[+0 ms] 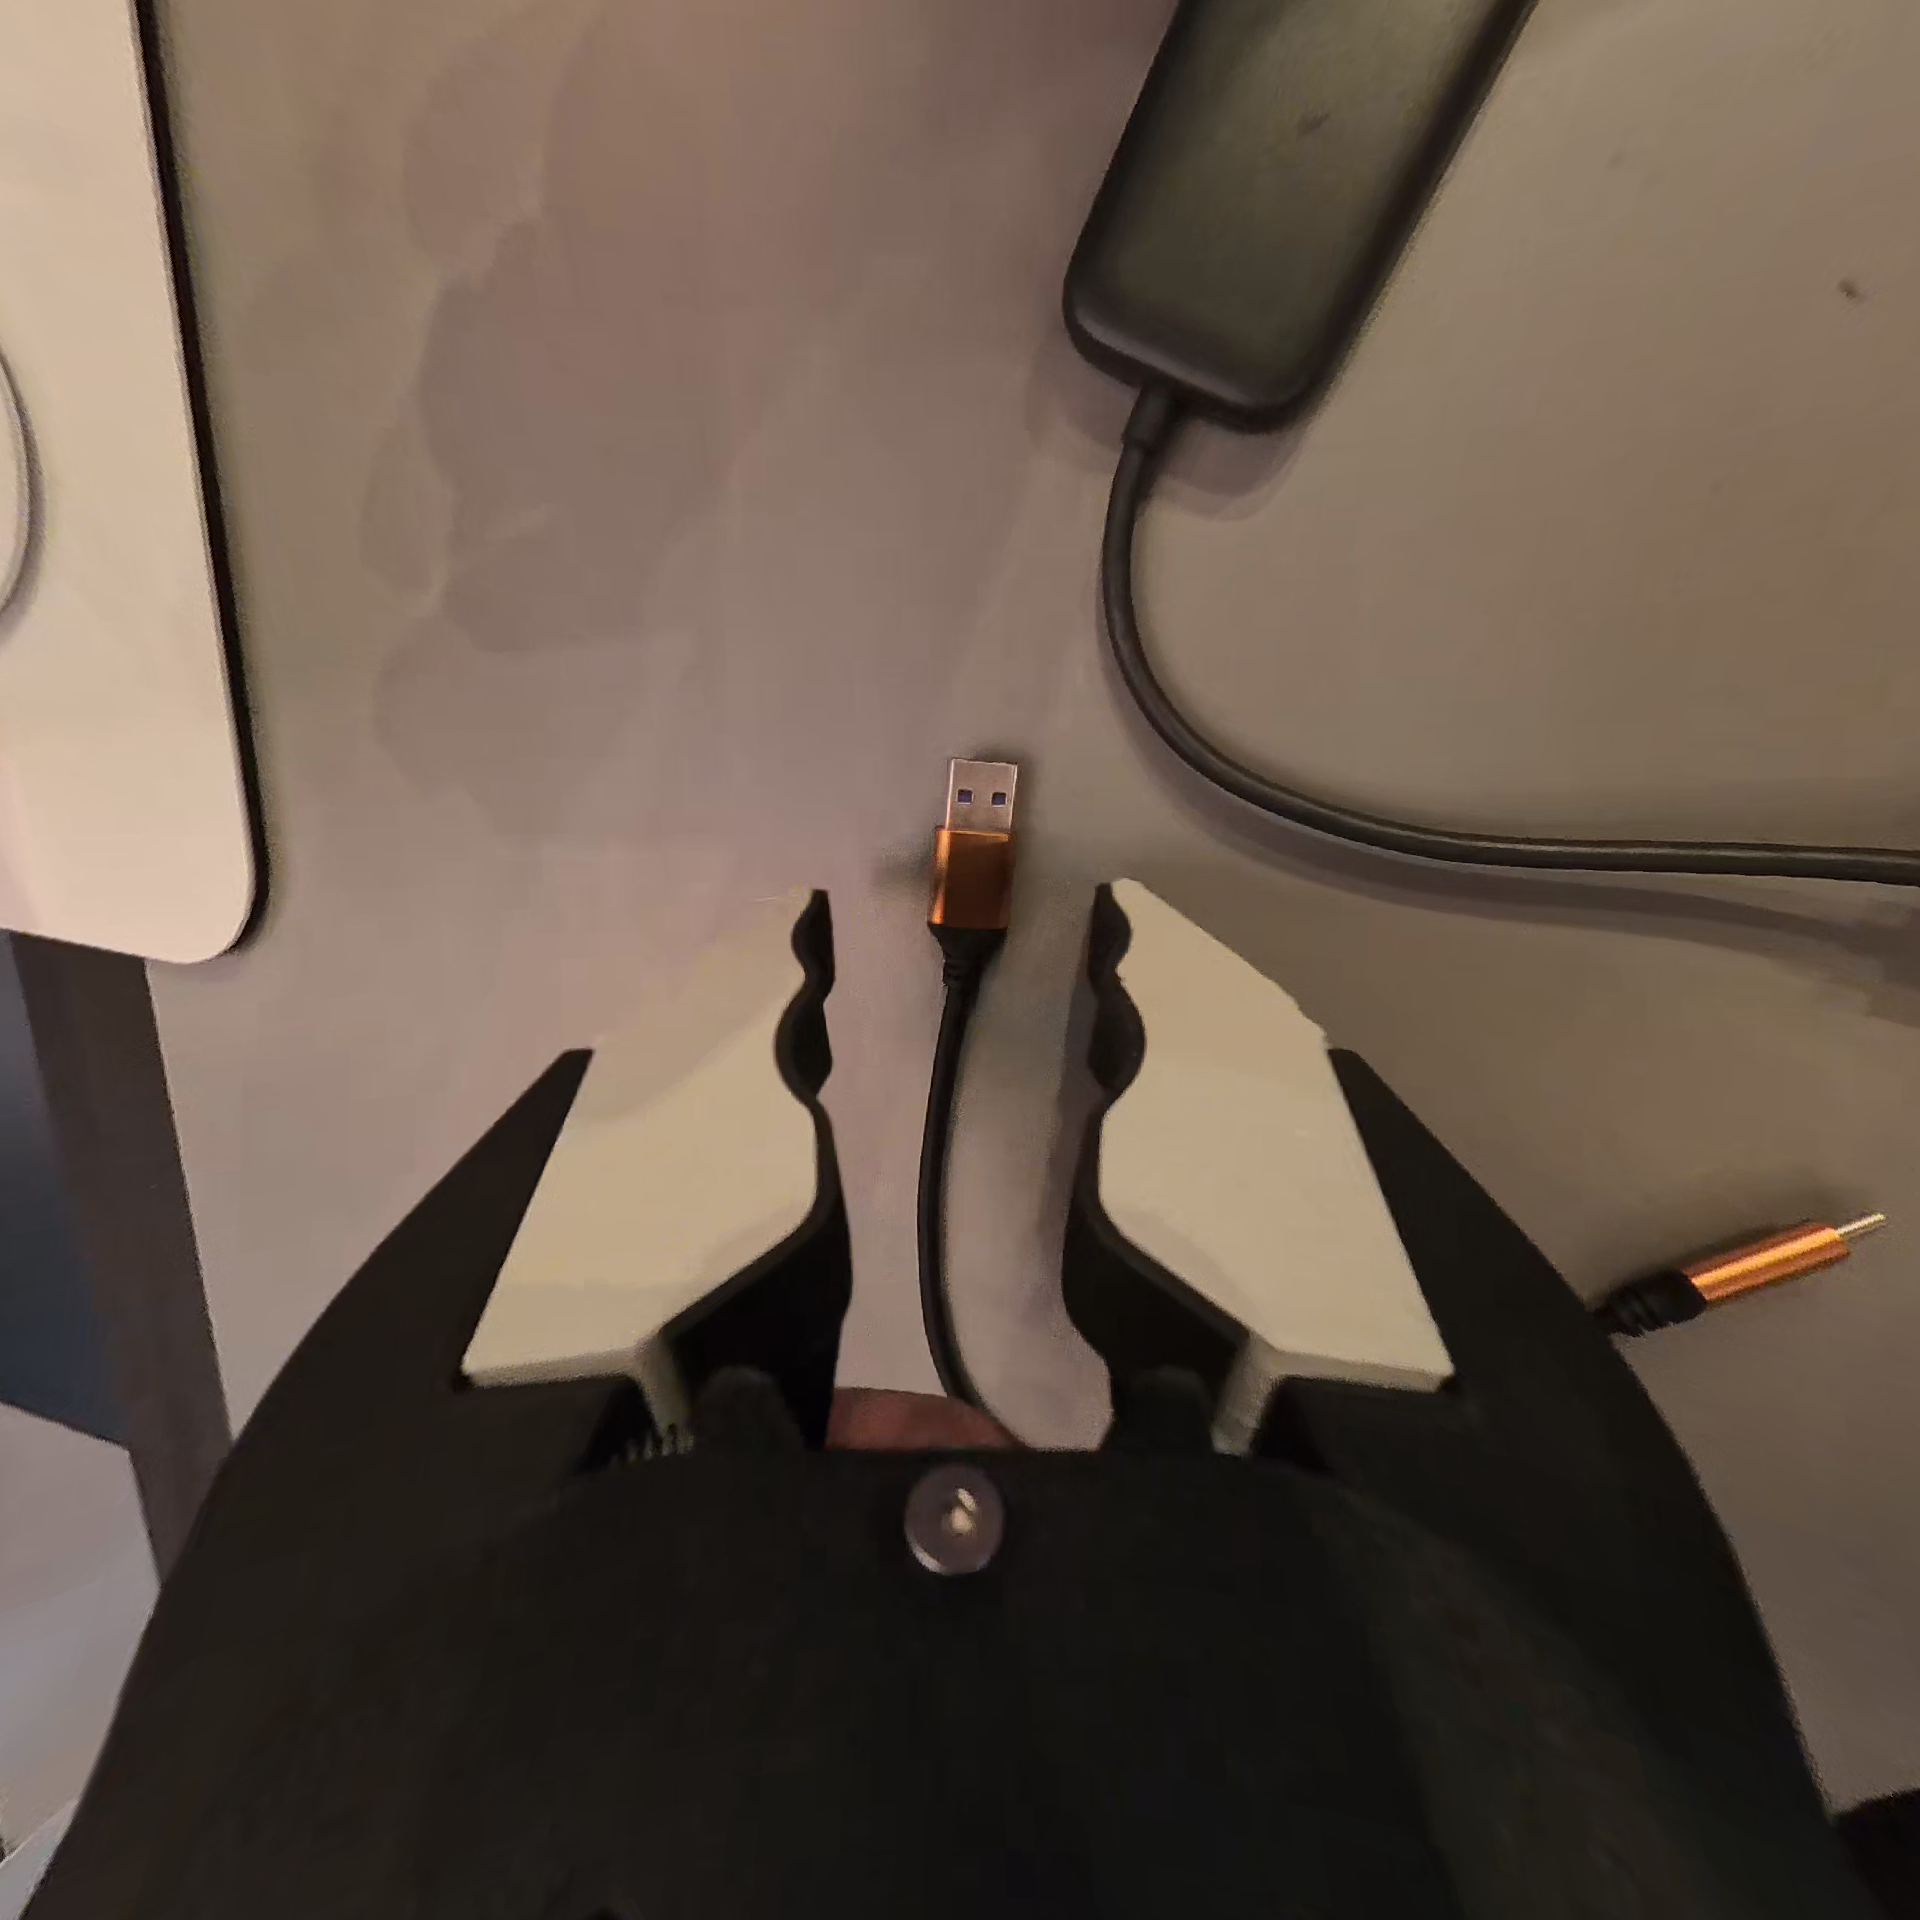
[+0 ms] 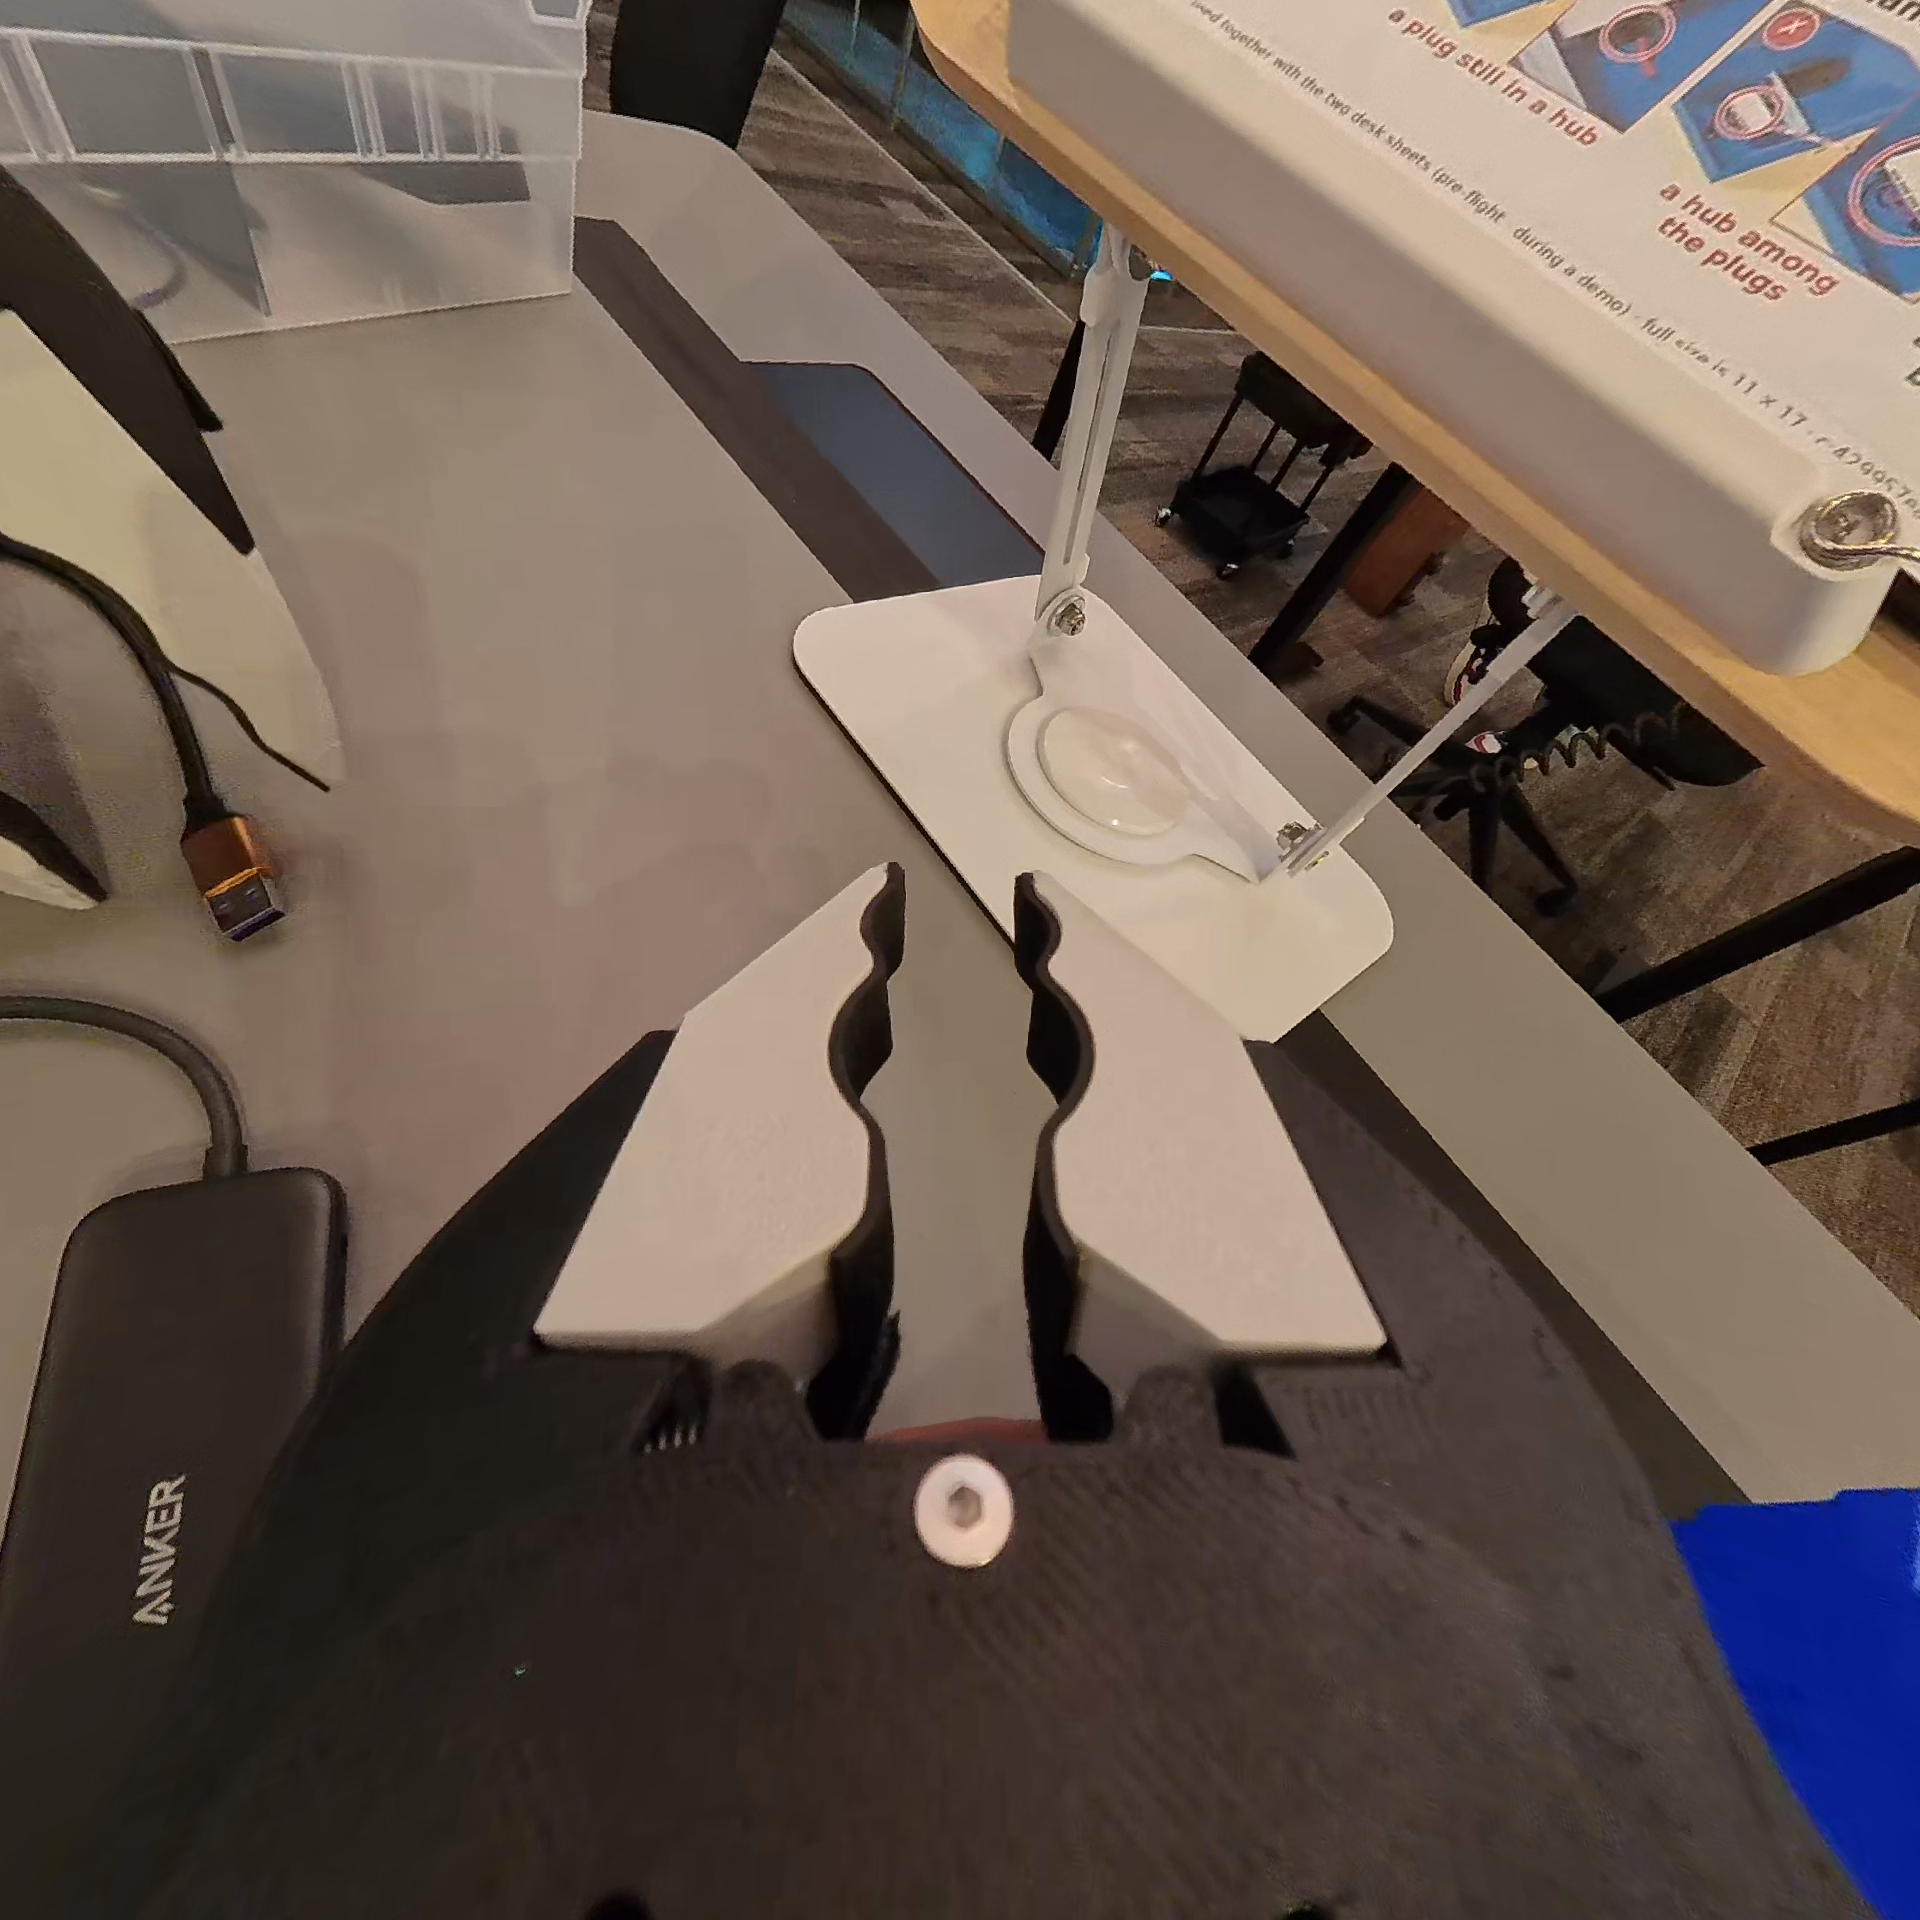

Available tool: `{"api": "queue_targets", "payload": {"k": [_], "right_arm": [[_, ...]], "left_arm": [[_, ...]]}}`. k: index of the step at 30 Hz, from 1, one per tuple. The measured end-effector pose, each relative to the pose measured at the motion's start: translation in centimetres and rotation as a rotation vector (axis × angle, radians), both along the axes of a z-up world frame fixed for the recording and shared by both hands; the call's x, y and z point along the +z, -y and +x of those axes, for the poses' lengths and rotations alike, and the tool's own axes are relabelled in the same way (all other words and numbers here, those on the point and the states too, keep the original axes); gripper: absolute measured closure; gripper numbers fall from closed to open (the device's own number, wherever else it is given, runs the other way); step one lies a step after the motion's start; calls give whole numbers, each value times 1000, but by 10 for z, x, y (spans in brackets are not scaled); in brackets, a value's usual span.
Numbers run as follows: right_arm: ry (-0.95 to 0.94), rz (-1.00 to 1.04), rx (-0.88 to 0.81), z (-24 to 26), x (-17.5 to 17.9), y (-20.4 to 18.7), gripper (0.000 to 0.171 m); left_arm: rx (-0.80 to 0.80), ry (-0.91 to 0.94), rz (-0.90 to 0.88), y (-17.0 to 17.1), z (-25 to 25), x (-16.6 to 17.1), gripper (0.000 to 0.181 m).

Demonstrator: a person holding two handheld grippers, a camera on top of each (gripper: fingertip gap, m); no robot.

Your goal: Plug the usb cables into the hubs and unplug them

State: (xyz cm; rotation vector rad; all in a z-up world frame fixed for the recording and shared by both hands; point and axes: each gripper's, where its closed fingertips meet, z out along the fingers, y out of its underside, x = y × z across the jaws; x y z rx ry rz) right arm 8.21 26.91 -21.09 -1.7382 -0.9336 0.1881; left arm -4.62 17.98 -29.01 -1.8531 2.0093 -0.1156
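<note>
Left gripper hanging low over the grey desk mat, jaws spread wide, nothing pinched. USB-A plug with the copper-coloured shell lying flat just past the fingertips, centre of the left wrist view, metal tip pointing up-frame, its black cord trailing back down the gap between the two fingers. Not gripped yet, not even touched as far as visible.

Dark grey USB hub up in the top right of that view, well apart from the plug, own cable curling off toward the right edge. Second copper-shelled connector poking in at lower right, thinner tip, also loose on the mat.

Right gripper also parted but narrower, empty, aimed at the white stand base near the desk edge. Same hub sitting at lower left of the right wrist view, right beside that gripper's body. Same USB-A plug visible at mid left there.

Looks like the very start of the plug-in step: lining up for the pick. Next move probably a small push forward so the pads straddle the copper shell, then a squeeze on the shell rather than the cord. Right side likely needed to pin the hub down, otherwise hub probably slides during insertion. Port side of the hub not visible from here, so alignment can't be judged.
</note>
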Motion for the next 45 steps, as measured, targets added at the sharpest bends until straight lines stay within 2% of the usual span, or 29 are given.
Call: {"api": "queue_targets", "payload": {"k": [4,7,10,14,15,17,20,26,34,35,36,37,39,42,45], "right_arm": [[-2,4,-2,0,2,0,152],[-18,3,-5,2,5,0,152],[-29,2,-9,5,7,-1,152],[-49,-1,-6,7,12,0,152],[-54,-2,-3,7,13,0,152],[-56,-2,-3,8,13,0,151],[-57,-6,-1,8,13,0,151],[-63,-7,-1,8,15,0,151],[-96,-18,56,-3,24,9,145],[-92,-18,76,-8,25,12,143],[-84,-20,105,-14,26,16,140],[-72,-24,130,-19,27,20,138],[-51,-28,165,-28,28,28,138],[-32,-25,187,-35,30,33,137],[-26,-31,168,-33,27,31,137]], "left_arm": [[-62,122,-8,12,21,21,131],[-143,140,21,24,43,29,131],[-207,132,-4,38,67,21,126],[-230,68,7,36,83,-2,121],[-222,110,-10,37,91,-1,122],[-214,123,-15,35,97,-2,124],[-215,131,-45,37,101,-4,137],[-145,172,-79,37,103,-4,137],[149,234,-47,29,71,-2,138],[179,277,-44,27,69,3,150],[232,349,-38,21,69,14,178],[279,378,-54,16,66,20,181],[299,396,-63,11,62,23,181],[271,343,-71,16,60,12,167],[228,302,55,-3,54,21,149]]}}
